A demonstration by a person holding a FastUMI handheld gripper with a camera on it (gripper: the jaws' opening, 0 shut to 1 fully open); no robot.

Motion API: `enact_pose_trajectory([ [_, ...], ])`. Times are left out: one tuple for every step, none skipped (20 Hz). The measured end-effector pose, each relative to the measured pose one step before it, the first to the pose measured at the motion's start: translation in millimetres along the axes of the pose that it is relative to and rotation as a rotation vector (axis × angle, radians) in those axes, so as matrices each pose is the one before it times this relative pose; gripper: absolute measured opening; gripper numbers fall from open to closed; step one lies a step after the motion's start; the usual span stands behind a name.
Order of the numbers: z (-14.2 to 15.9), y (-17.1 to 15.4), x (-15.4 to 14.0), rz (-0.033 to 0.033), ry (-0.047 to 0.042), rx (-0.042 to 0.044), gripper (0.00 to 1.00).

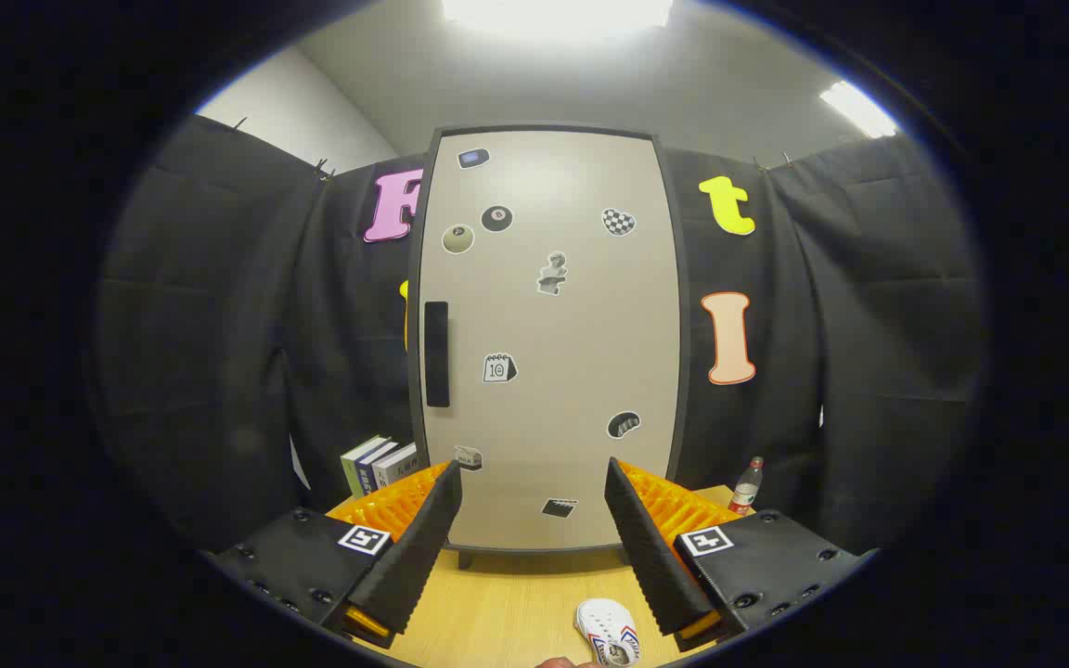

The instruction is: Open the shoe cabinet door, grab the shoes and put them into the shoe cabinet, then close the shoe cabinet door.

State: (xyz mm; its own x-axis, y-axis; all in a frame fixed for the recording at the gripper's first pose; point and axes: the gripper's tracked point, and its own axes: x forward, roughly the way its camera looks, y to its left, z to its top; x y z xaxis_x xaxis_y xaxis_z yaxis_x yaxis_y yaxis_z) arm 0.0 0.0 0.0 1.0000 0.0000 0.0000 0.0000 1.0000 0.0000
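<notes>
Wooden table [516, 603] bare between spread tongs [534, 506]; cabinet door [548, 334] closed.

Bright, even light falls from a ceiling panel [558, 11] that glares white overhead; a second strip light [857, 109] glows to the right; the shoe cabinet door [548, 334] bows outward from fisheye distortion; shadows stay soft; focus is sharp, dimming toward the rim.

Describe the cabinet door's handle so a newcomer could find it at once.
Start at the tall pale shoe cabinet standing on the wooden table, beyond the open gripper. On its closed door, go to the edge nearest the books. The handle is a dark upright bar at mid-height, long and plain, unlike the small scattered stickers.
</notes>
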Motion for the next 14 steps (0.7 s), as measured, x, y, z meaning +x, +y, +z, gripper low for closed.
enact_pose_trajectory([
  [0.44, 0.48, -0.75, -0.00225, -0.00381, -0.00198, 0.98],
  [1.96, 1.53, -0.69, -0.00016, -0.00268, 0.00013, 0.98],
  [-0.58, 2.34, -1.33, 0.00146, -0.00164, 0.00099, 0.98],
  [1.04, 1.65, -0.39, 0.00181, 0.00005, -0.00084, 0.98],
  [-0.45, 1.39, 0.01, -0.00019, 0.00077, -0.00177, 0.98],
  [0.72, 2.65, -0.12, 0.00286, -0.00011, 0.00006, 0.98],
  [0.39, 2.74, -0.75, 0.00534, -0.00121, 0.00115, 0.98],
  [-0.63, 3.96, -0.54, 0.00516, -0.00063, 0.00000, 0.98],
  [1.56, 2.35, 1.19, 0.00537, 0.00171, -0.00219, 0.98],
  [1.07, 3.22, -0.13, 0.00733, 0.00293, 0.00044, 0.98],
  [0.53, 1.56, 0.55, -0.00025, -0.00114, 0.00305, 0.98],
  [1.98, -0.10, -0.25, -0.00170, -0.00531, 0.00450, 0.98],
  [1.82, 1.05, -1.45, 0.00084, -0.00750, 0.00344, 0.98],
  [2.19, 0.88, -0.22, 0.00388, -0.00321, -0.00021, 0.98],
])
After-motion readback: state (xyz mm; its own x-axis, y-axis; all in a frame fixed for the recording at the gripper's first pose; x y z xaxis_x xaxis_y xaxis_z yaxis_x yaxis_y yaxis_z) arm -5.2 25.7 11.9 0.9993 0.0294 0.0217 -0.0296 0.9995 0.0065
